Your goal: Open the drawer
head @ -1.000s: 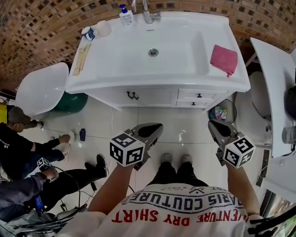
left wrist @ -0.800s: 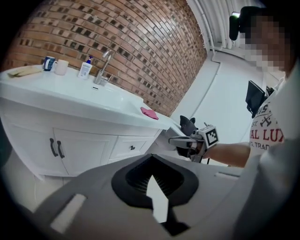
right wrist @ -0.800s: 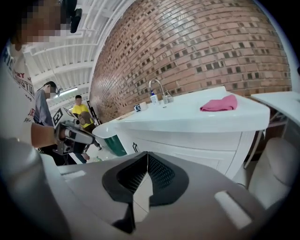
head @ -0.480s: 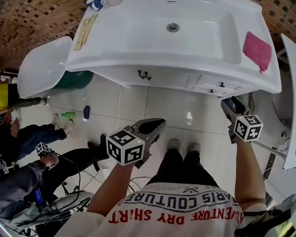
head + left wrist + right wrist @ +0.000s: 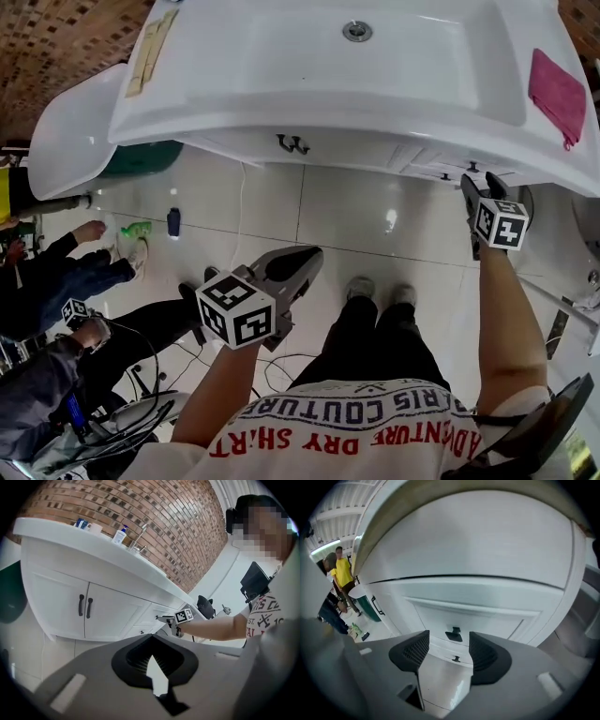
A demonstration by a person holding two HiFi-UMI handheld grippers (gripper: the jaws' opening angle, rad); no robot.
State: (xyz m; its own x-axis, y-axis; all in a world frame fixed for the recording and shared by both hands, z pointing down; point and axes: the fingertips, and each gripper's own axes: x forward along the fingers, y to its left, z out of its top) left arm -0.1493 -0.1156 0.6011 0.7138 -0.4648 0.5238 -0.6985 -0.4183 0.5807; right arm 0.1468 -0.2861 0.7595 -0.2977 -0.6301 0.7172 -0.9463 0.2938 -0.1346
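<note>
The white vanity (image 5: 309,84) has two small drawers under its right end, one above the other. The upper drawer (image 5: 483,620) carries a black knob (image 5: 453,633), and a second knob (image 5: 456,658) sits on the drawer below. My right gripper (image 5: 469,185) points at these drawers, close to their fronts. In the right gripper view its jaws (image 5: 449,644) are opening, with the upper knob seen in the gap beyond the tips and nothing touched. My left gripper (image 5: 302,258) hangs over the floor tiles, away from the vanity, and its tips (image 5: 152,641) meet.
Black handles (image 5: 292,143) mark the double cabinet doors. A pink cloth (image 5: 556,84) lies on the vanity's right end. A white basin (image 5: 66,141) and a green bin (image 5: 141,157) stand at the left. People (image 5: 56,272) sit on the floor there, with cables (image 5: 272,366) nearby.
My right gripper has gone down and forward to the drawer fronts, and its jaws have parted. The left gripper has sunk a little. The vanity now sits closer in the head view.
</note>
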